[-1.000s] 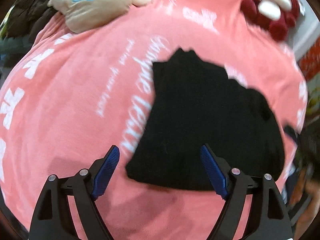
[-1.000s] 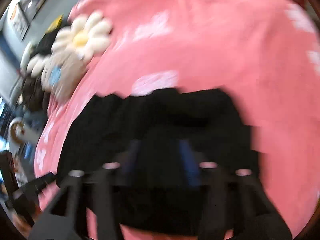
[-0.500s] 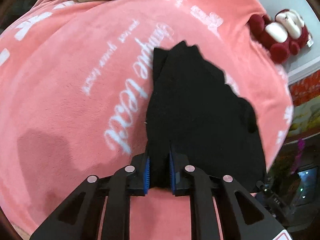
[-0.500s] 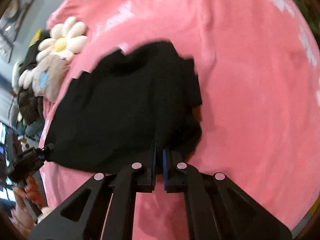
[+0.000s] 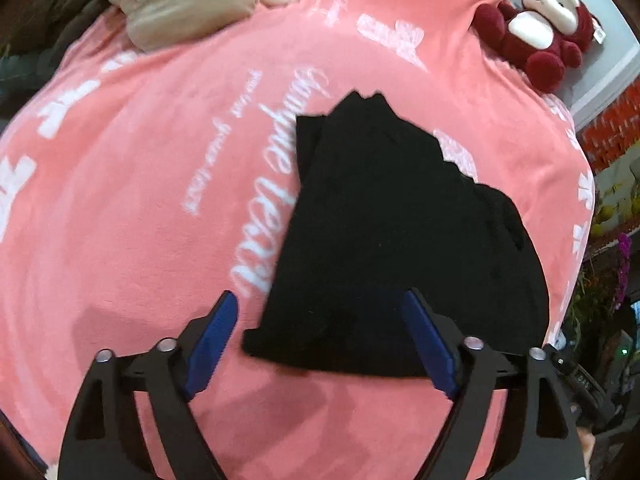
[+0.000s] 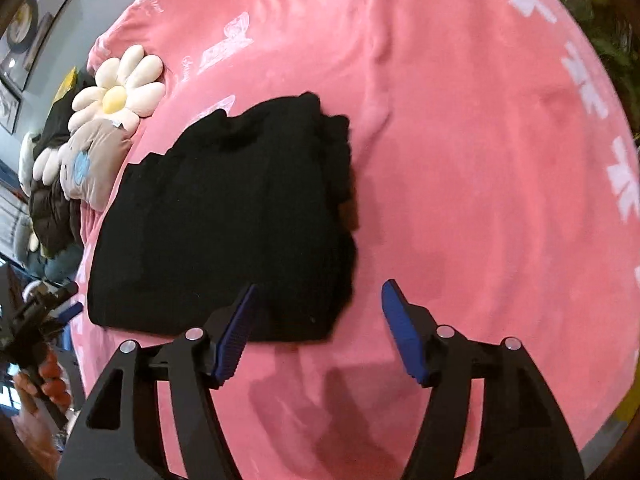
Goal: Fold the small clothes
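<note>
Both grippers, left [image 5: 320,320] and right [image 6: 318,306], are held spread apart above the near edge of the folded black garment [image 5: 400,240], which is laid flat on the pink blanket [image 5: 140,200].

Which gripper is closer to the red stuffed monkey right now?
Left. The left gripper looks across the black garment toward the red stuffed monkey; the right gripper never shows it, so this is only likely.
</note>
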`<state>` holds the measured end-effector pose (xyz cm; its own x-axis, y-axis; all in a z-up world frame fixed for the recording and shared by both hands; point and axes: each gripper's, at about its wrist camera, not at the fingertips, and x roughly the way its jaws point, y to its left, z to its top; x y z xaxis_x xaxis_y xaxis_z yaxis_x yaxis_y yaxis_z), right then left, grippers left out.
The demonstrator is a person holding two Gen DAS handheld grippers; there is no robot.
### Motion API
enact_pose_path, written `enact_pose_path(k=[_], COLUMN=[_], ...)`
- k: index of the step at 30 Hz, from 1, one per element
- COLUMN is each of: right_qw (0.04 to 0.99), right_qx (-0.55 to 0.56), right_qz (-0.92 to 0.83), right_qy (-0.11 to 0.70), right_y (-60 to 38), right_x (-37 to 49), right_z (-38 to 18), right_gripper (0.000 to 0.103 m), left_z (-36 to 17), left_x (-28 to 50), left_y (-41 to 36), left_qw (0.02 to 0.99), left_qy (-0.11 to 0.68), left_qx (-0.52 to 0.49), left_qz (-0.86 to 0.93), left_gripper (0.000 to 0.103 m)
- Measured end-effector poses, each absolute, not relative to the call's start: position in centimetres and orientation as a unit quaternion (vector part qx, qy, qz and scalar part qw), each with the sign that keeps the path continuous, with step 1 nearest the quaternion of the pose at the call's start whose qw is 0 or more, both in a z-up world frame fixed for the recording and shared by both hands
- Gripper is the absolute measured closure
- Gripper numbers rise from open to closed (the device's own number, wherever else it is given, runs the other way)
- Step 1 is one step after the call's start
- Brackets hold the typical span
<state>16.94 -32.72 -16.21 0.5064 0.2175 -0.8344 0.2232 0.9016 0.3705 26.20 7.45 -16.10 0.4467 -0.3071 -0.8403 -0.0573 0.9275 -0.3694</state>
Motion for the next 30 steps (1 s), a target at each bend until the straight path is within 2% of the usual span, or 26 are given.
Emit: enact_pose_path(k=[4,5,6,7,8,10,13,17,18,19,21,22,25,27,28,29,30], right_qw=[0.820,0.826,0.827,0.814,0.806,0.816,0.825,0.804,0.795,0.788,0.778,0.777,0.818,0.832,0.837,0.844,0.849], right_qx=[0.273,0.279,0.285,0.308,0.324,0.307,0.263,0.236,0.227,0.212,0.175,0.171,0.211,0.208,0.202,0.188,0.175], right_qz=[0.016,0.010,0.022,0.036,0.043,0.061,0.091,0.095,0.089,0.071,0.027,0.004,-0.020,-0.017,-0.010,-0.009,-0.007], right_qy=[0.503,0.490,0.484,0.492,0.492,0.486,0.492,0.537,0.555,0.574,0.603,0.605,0.534,0.513,0.509,0.503,0.498], right_y=[-31.8,-31.5,-31.2,-31.3,-31.2,-30.8,-30.4,-30.7,-30.6,-30.6,-30.8,-31.2,-32.6,-32.5,-32.3,-32.1,-31.9], right_x=[18.7,19.0,19.4,20.0,20.3,20.5,19.2,14.4,13.0,11.9,10.5,10.0,9.3,10.2,11.1,12.4,13.7], right_z=[-18.7,-18.6,-18.5,-18.5,-18.3,-16.1,-12.2,-11.4,-12.5,-14.1,-16.4,-17.0,-13.8,-12.1,-11.5,-10.9,-10.7], right_gripper=[0.029,0.040,0.058,0.088,0.090,0.091,0.091,0.090,0.088,0.081,0.081,0.080,0.079,0.074,0.061,0.048,0.044], left_z=[-20.0,-19.7,-19.7,-19.6,-19.6,-19.2,-16.3,-14.6,-15.1,-15.6,-17.1,-17.6,-16.0,-13.5,-12.1,-11.2,-10.3], left_x=[27.6,27.4,27.5,27.7,27.8,27.7,26.3,22.9,21.7,20.9,19.6,19.1,18.6,19.3,20.0,20.4,21.4], left_y=[8.1,8.2,8.2,8.2,8.2,9.3,9.8,9.7,9.3,8.8,7.1,6.3,4.9,3.7,3.2,2.9,2.8], left_qw=[0.788,0.798,0.796,0.795,0.787,0.765,0.775,0.763,0.756,0.754,0.760,0.768,0.798,0.828,0.843,0.854,0.867], left_qy=[0.558,0.538,0.537,0.535,0.540,0.542,0.532,0.559,0.574,0.586,0.608,0.614,0.590,0.551,0.528,0.512,0.490], left_qx=[-0.251,-0.263,-0.269,-0.275,-0.286,-0.331,-0.320,-0.293,-0.281,-0.264,-0.201,-0.164,-0.118,-0.097,-0.090,-0.086,-0.078], left_qz=[-0.066,-0.067,-0.074,-0.078,-0.090,-0.104,-0.119,-0.136,-0.137,-0.136,-0.109,-0.081,-0.043,-0.043,-0.043,-0.046,-0.051], left_gripper=[0.019,0.019,0.024,0.063,0.091,0.091,0.093,0.093,0.093,0.093,0.091,0.091,0.090,0.074,0.050,0.033,0.031])
